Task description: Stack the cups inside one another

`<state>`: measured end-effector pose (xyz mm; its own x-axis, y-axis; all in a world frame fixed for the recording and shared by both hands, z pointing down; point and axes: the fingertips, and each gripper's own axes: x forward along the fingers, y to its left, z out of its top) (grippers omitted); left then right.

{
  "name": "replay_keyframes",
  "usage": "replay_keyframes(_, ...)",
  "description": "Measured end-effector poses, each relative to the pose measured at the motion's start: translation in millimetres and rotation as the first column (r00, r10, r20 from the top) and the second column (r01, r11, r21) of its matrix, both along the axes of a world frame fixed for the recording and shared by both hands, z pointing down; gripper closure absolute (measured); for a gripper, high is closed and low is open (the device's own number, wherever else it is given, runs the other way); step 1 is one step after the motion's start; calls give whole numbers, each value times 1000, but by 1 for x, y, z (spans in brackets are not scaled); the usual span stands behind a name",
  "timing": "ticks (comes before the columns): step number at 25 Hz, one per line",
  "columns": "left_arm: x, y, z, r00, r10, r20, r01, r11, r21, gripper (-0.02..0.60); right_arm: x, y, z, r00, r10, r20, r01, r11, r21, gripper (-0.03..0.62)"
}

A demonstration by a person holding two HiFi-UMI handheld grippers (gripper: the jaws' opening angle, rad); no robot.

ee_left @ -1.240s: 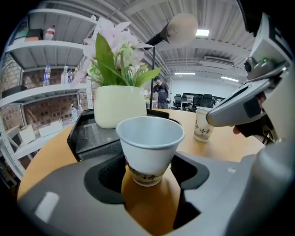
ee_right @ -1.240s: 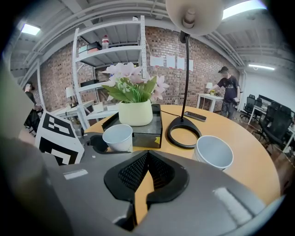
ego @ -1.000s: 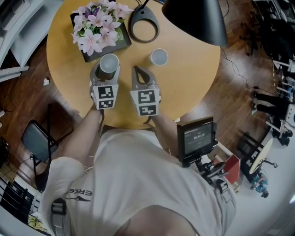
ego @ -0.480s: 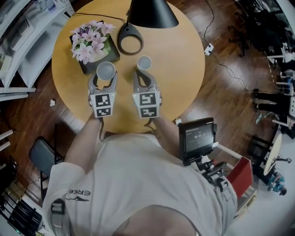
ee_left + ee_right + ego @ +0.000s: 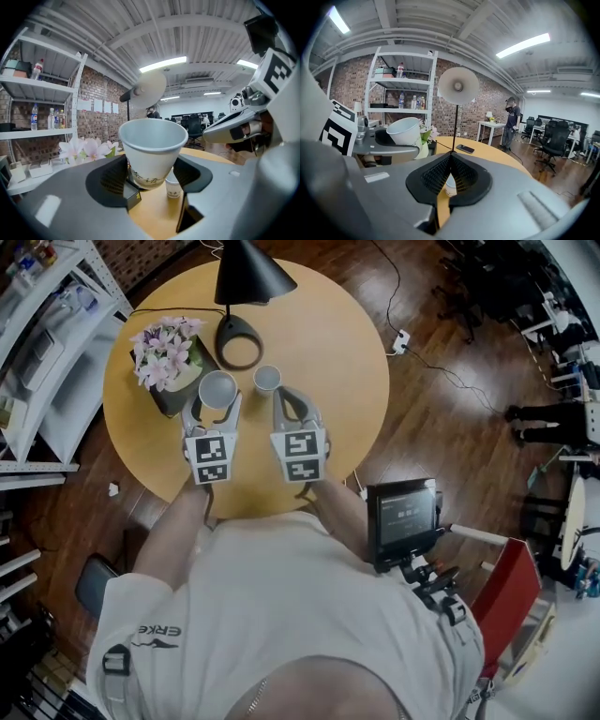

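Note:
My left gripper (image 5: 217,401) is shut on a white paper cup (image 5: 217,387) and holds it upright above the round wooden table (image 5: 347,381). In the left gripper view that cup (image 5: 152,149) sits tilted slightly between the dark pads (image 5: 111,180), with green print on its side. A second white cup (image 5: 267,378) stands on the table just to its right, and shows small below the held one (image 5: 173,188). My right gripper (image 5: 288,397) is shut and empty, just near of that second cup, which peeks out behind its closed jaws (image 5: 449,185).
A black desk lamp (image 5: 238,339) stands just beyond the cups, its shade (image 5: 246,272) overhanging. A box of pink flowers (image 5: 165,351) sits left of the held cup. A phone (image 5: 465,148) lies on the table. White shelves (image 5: 37,343) stand at the left.
Both grippers have risen off the table, the left one carrying its cup up. The second cup has stayed on the table. The table looks smaller and farther away.

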<state>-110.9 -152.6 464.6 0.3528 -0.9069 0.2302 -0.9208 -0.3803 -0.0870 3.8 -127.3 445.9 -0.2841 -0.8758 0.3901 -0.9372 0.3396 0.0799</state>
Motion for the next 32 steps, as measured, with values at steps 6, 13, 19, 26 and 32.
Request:
replay_keyframes(6, 29, 1, -6, 997, 77, -25, -77, 997, 7, 276, 25, 13, -9, 997, 78, -21, -77, 997, 11, 580)
replay_keyframes(13, 57, -4, -10, 995, 95, -31, -95, 995, 4, 276, 47, 9, -13, 996, 87, -22, -87, 996, 22, 580)
replay_keyframes(19, 81, -16, -14, 999, 37, 0, -37, 999, 9, 276, 73, -11, -14, 1000, 17, 0, -17, 1000, 25, 580)
replay_keyframes(26, 110, -27, -6, 997, -61, 36, 61, 998, -14, 276, 102, -33, -6, 996, -82, 39, 81, 997, 13, 580)
replay_keyframes(32, 118, -32, 4, 986, -152, 66, 155, 987, -35, 276, 122, -39, 5, 986, -158, 62, 158, 987, -5, 580)
